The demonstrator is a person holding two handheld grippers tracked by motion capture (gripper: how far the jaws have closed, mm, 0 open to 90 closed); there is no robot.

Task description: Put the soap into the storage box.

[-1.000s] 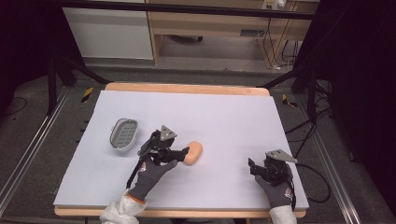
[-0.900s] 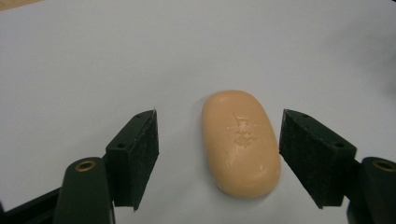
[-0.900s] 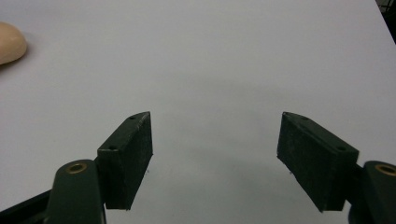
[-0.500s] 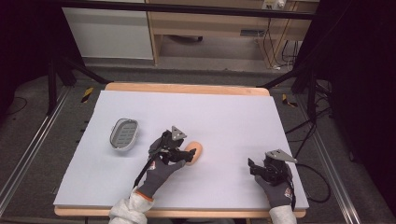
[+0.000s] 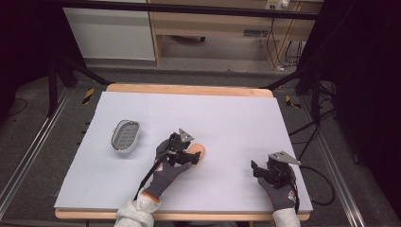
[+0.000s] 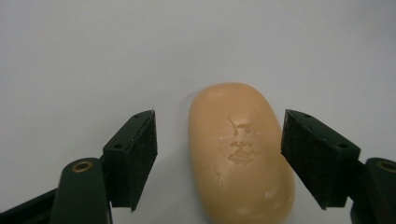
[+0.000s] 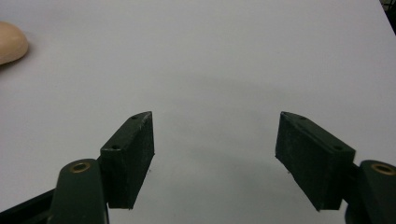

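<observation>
An oval peach-coloured soap bar (image 5: 197,152) (image 6: 240,149) lies flat on the white table top (image 5: 227,123). My left gripper (image 5: 185,155) (image 6: 217,161) is open around it, one jaw on each side, with a gap to the soap on both sides. The soap has a small cracked mark on its top face. My right gripper (image 5: 259,171) (image 7: 215,158) stands open over bare table near the front right, nothing between its jaws. The soap's end (image 7: 11,42) shows at the far left edge of the right gripper view.
A grey oval soap dish (image 5: 126,135) with a slotted insert sits on the left part of the table, apart from the soap. The wooden table edge (image 5: 189,89) runs along the back. Cables trail off the table's right side.
My left gripper has moved right and forward until its open jaws straddle the soap bar. The right gripper has stayed put.
</observation>
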